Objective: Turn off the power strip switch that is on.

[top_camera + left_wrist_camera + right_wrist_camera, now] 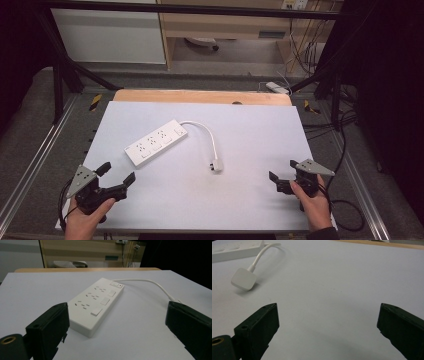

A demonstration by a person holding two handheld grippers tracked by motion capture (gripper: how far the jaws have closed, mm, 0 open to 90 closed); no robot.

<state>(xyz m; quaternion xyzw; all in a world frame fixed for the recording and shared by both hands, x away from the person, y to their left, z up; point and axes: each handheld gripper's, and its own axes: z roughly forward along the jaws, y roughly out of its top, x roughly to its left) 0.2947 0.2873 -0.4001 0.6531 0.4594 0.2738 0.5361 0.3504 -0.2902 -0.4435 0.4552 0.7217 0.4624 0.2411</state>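
A white power strip (156, 142) lies slantwise on the white table top (250, 130), left of centre. Its short white cable (207, 135) curves right and down to a white plug (216, 166). My left gripper (116, 173) is held near the front left corner, open and empty, just below the strip. From the left gripper view the power strip (96, 303) sits right ahead between the jaws. My right gripper (283, 170) is held at the front right, open and empty, well right of the plug. In the right gripper view the plug (243, 279) rests at the upper left.
A bare wooden strip (200, 96) runs along the table's far edge. Metal frame rails (30, 165) flank the table on both sides. A black cable (345, 205) trails off the right gripper. A white cabinet (107, 35) and wooden furniture stand beyond the table.
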